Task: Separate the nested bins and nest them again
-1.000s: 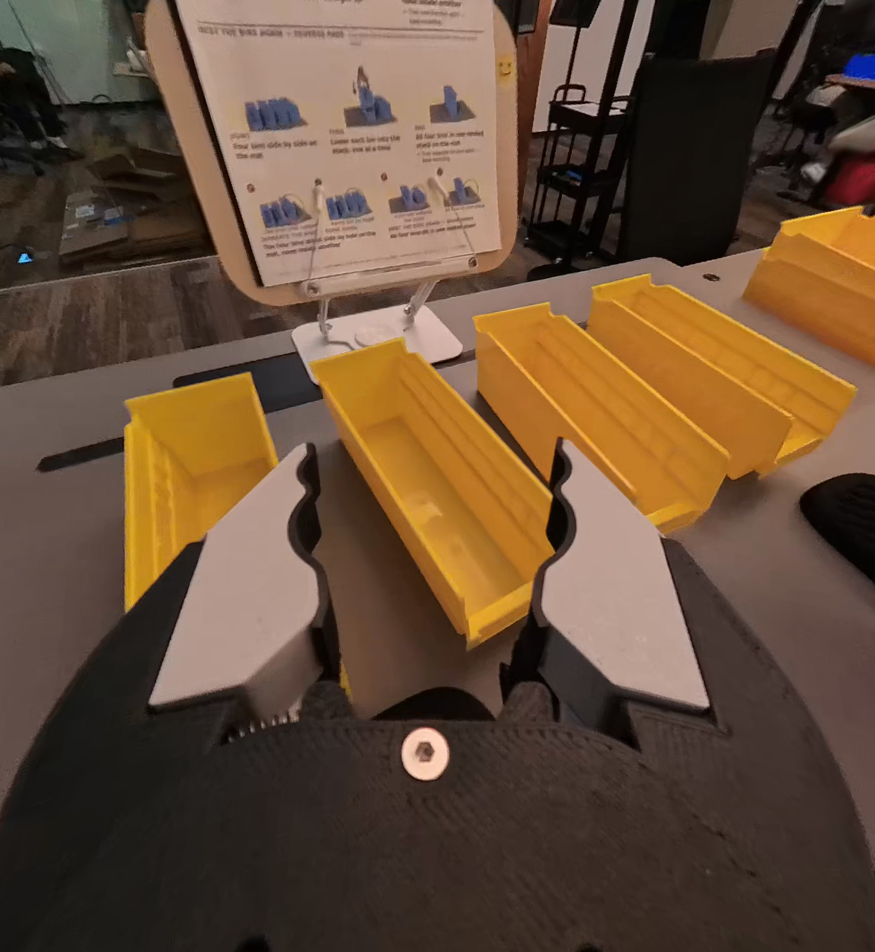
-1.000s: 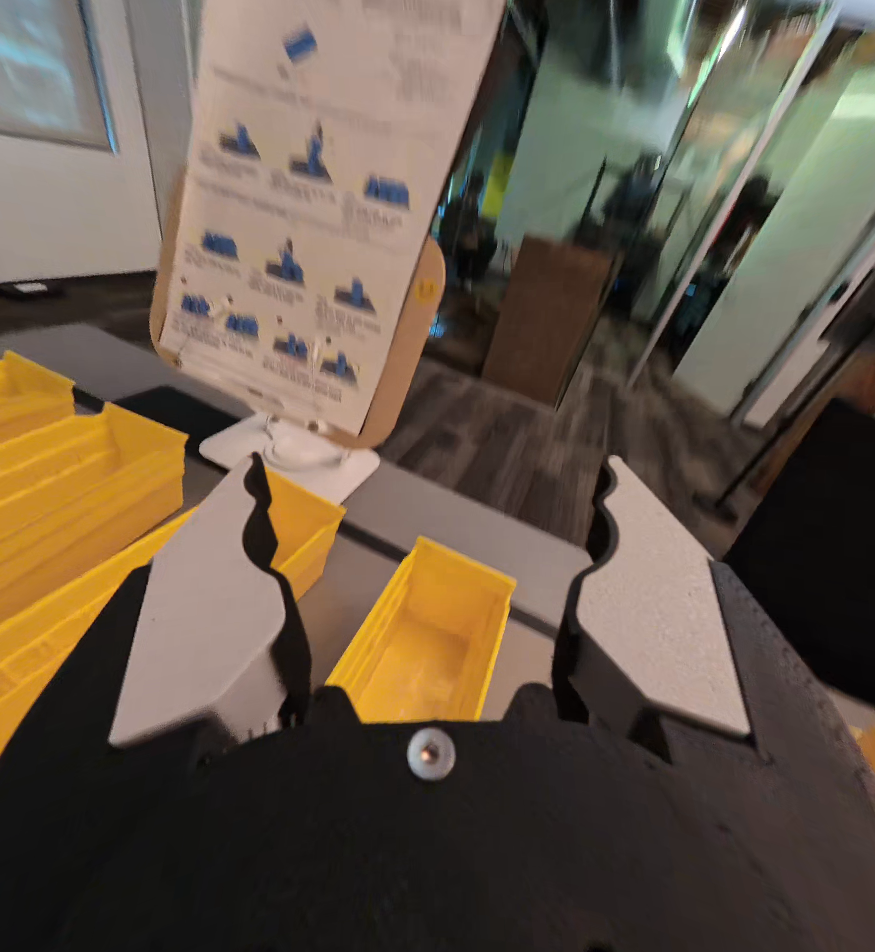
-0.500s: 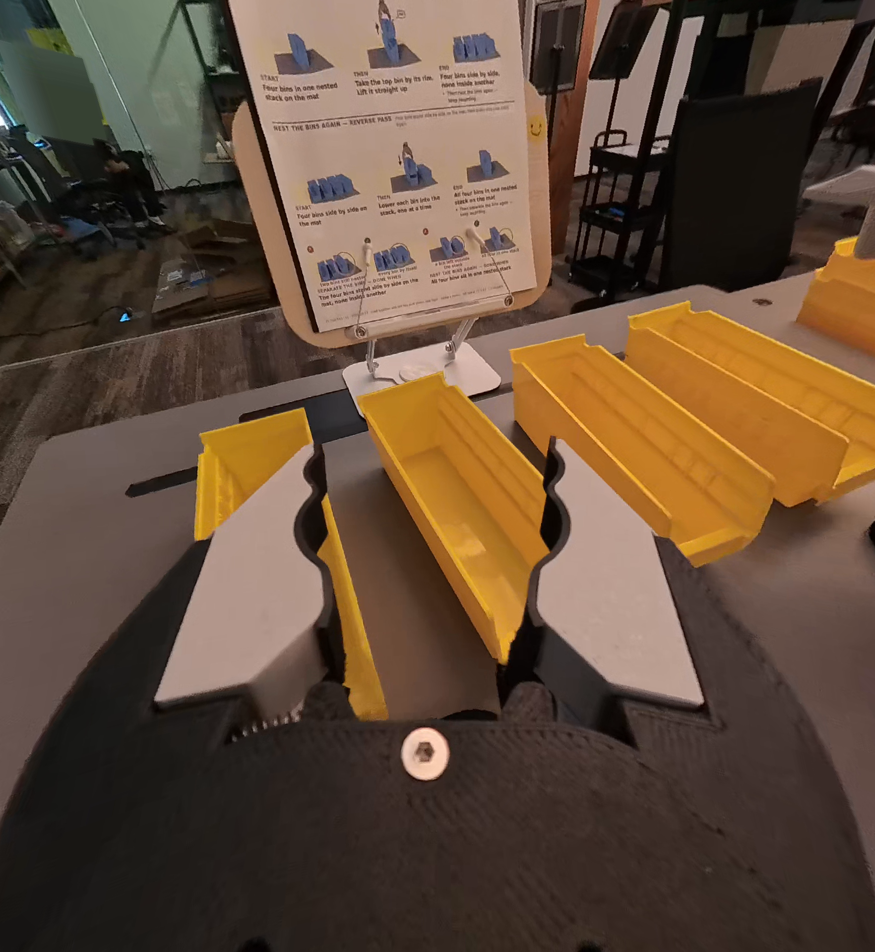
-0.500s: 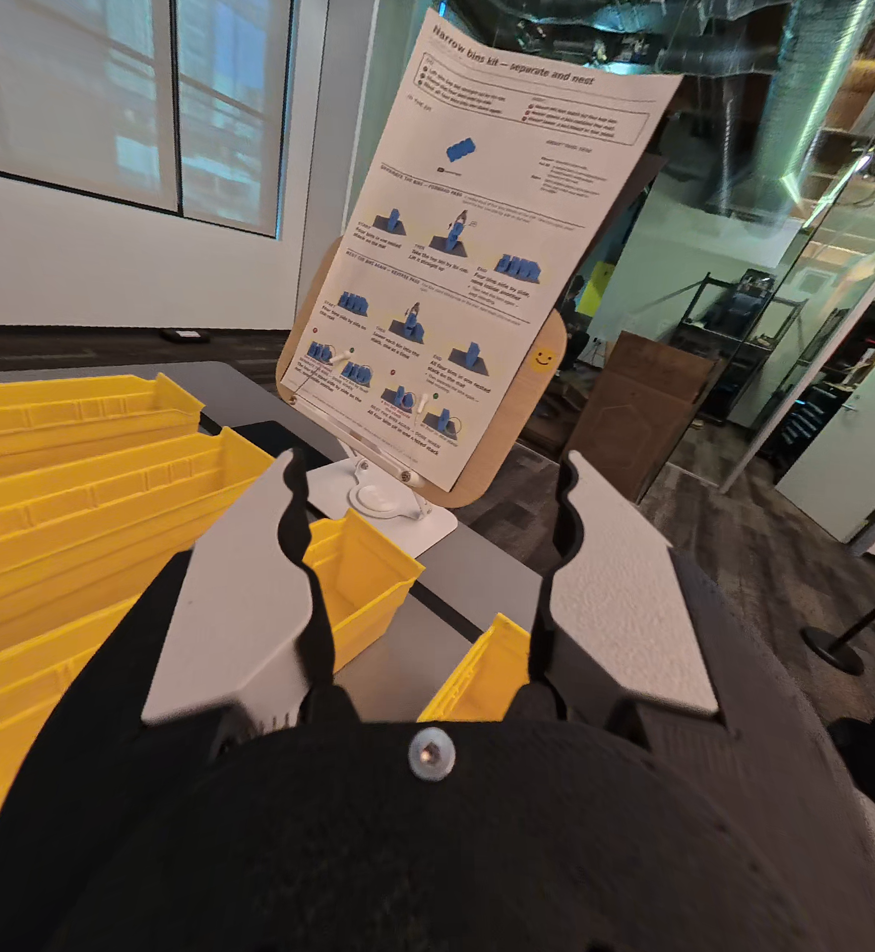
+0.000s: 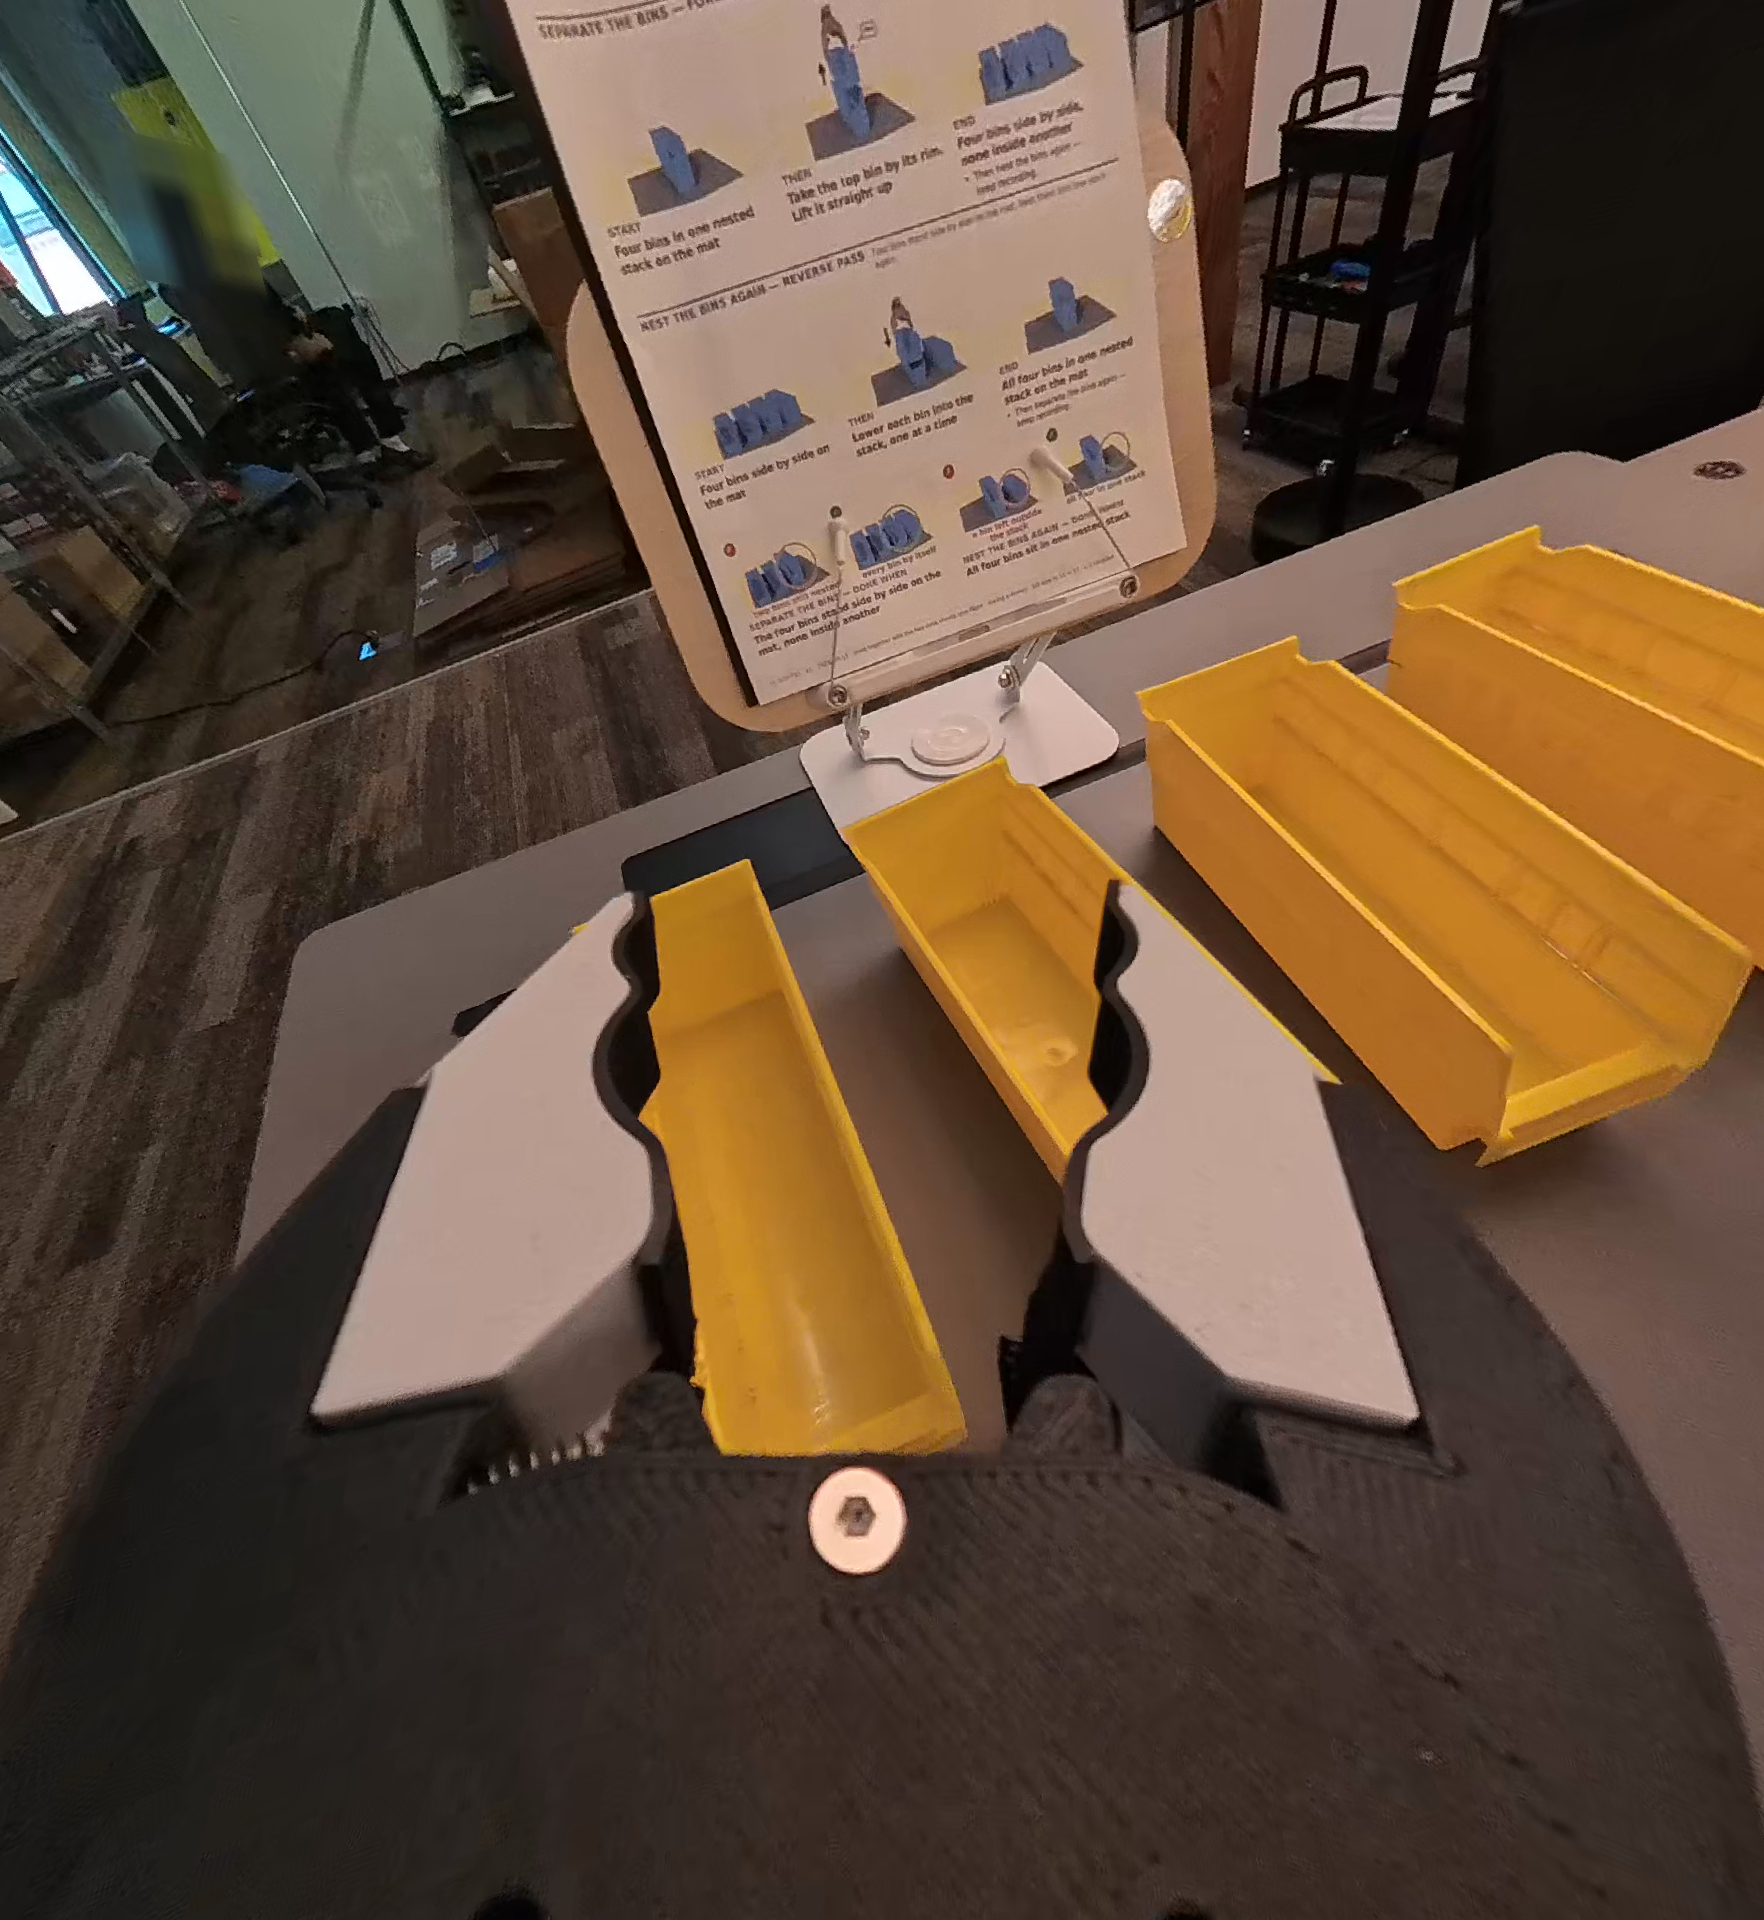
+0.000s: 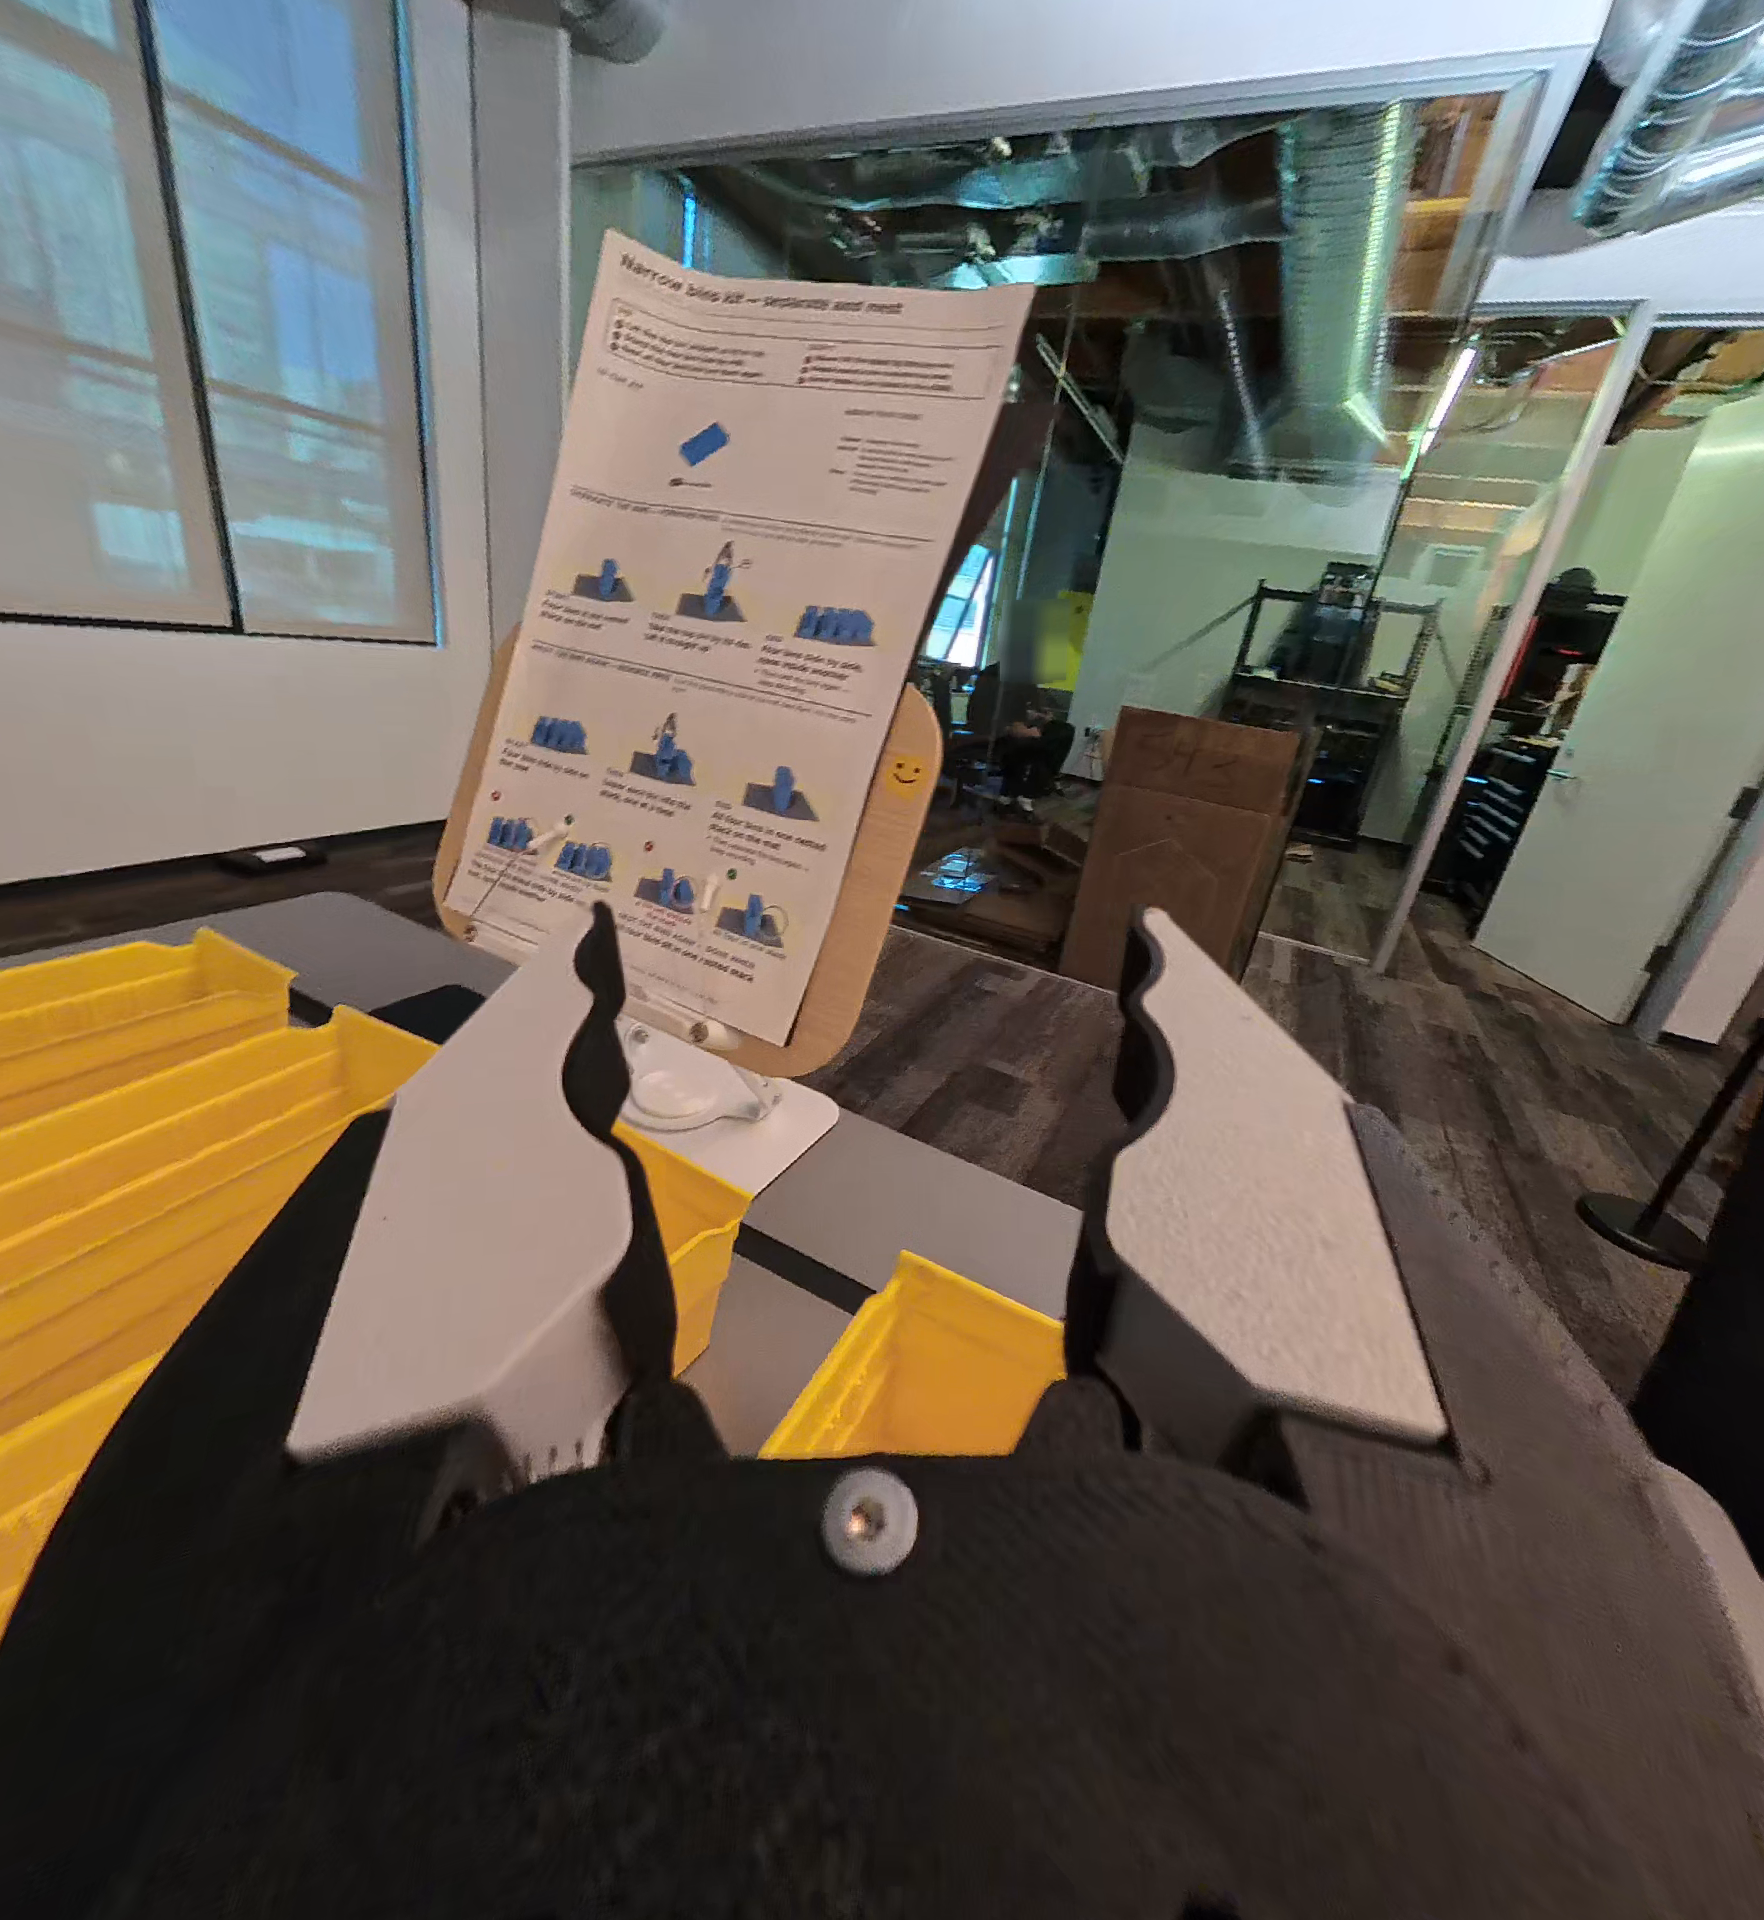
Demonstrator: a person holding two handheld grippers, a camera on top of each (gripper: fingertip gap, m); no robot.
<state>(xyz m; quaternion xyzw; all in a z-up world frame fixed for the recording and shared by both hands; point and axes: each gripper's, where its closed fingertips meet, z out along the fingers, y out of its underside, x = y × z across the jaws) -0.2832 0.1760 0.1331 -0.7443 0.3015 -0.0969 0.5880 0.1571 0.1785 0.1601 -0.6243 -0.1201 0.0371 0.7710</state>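
Several yellow bins stand apart, side by side, on the grey table (image 5: 1636,1299). In the left wrist view my left gripper (image 5: 878,904) is open above the leftmost bin (image 5: 774,1143). Its left finger (image 5: 504,1174) covers that bin's left wall, and its right finger (image 5: 1221,1195) overlaps the second bin (image 5: 992,956). Two more bins (image 5: 1429,914) (image 5: 1636,707) lie to the right. My right gripper (image 6: 873,920) is open and raised. The end of one bin (image 6: 919,1361) shows low between its fingers, with a gap of table beside it.
An instruction sheet on a wooden stand (image 5: 888,343) with a white base (image 5: 961,743) stands at the table's far edge, also in the right wrist view (image 6: 722,675). More yellow bins (image 6: 78,1143) fill the left of that view. A dark object (image 6: 1751,1247) is at the right.
My left gripper has moved left, from the gap between the first two bins to over the leftmost bin. My right gripper's fingers have drawn closer together and its view has tilted upward.
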